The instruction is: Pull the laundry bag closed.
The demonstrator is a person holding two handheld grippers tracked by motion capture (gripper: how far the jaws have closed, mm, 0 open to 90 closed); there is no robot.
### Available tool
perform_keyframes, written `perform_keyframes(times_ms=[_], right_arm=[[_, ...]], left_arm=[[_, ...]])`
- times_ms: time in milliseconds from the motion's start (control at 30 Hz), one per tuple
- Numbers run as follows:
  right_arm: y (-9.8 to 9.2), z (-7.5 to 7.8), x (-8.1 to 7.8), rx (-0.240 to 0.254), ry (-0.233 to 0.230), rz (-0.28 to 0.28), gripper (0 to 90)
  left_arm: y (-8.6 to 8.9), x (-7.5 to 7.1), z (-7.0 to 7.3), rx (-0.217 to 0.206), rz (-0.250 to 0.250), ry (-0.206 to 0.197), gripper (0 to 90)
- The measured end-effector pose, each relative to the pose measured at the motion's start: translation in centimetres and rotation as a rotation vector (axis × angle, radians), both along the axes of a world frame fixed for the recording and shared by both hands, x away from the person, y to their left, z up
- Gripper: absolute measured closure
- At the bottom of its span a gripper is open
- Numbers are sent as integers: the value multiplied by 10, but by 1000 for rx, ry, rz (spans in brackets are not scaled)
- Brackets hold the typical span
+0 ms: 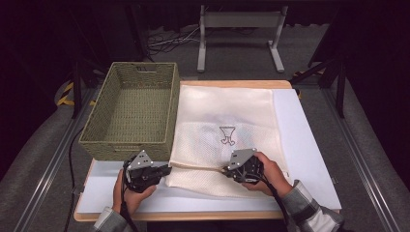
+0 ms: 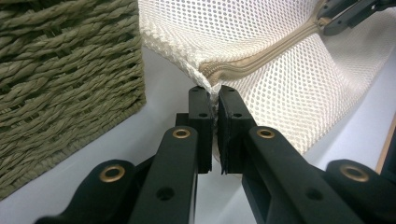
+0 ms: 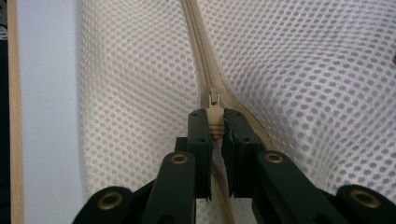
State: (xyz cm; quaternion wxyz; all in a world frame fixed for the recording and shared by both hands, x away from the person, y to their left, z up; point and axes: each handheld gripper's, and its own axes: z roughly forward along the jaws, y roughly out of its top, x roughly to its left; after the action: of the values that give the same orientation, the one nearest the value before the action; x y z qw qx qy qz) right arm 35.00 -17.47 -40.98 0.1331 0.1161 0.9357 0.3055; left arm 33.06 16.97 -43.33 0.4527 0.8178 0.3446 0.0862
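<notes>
Lab-type recording space, not a home. Dark surround, black drapes at the sides. White work table (image 1: 309, 159) with wood edging stands on grey carpet between metal floor rails (image 1: 46, 166). Loose cables (image 1: 167, 41) trail on the floor behind, near a grey metal stand (image 1: 239, 34). Yellow-black hazard tape (image 1: 65, 92) at left

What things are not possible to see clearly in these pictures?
- Bag contents: high view, the cloth covers them.
- Zipper ahead of the pull: right gripper view, open or closed is unclear.
- Bag corner: left gripper view, hidden between the left gripper jaws.
- Basket: cut by the edge.
</notes>
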Motion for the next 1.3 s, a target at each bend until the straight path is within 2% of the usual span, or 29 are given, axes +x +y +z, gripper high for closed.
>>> perform_keyframes(times_ms=[733, 1000, 1100, 1300], right_arm=[[-40, 3, -9, 8, -1, -64, 823], [-61, 6, -15, 16, -3, -100, 823], [-67, 7, -19, 21, -7, -112, 823], [-77, 8, -24, 23, -8, -133, 823]], left_arm=[[-2, -1, 0, 26, -2, -4, 854], [-2, 0, 0, 46, -9, -10, 853], [-3, -1, -1, 51, -8, 1, 852], [-4, 0, -1, 66, -14, -9, 853]])
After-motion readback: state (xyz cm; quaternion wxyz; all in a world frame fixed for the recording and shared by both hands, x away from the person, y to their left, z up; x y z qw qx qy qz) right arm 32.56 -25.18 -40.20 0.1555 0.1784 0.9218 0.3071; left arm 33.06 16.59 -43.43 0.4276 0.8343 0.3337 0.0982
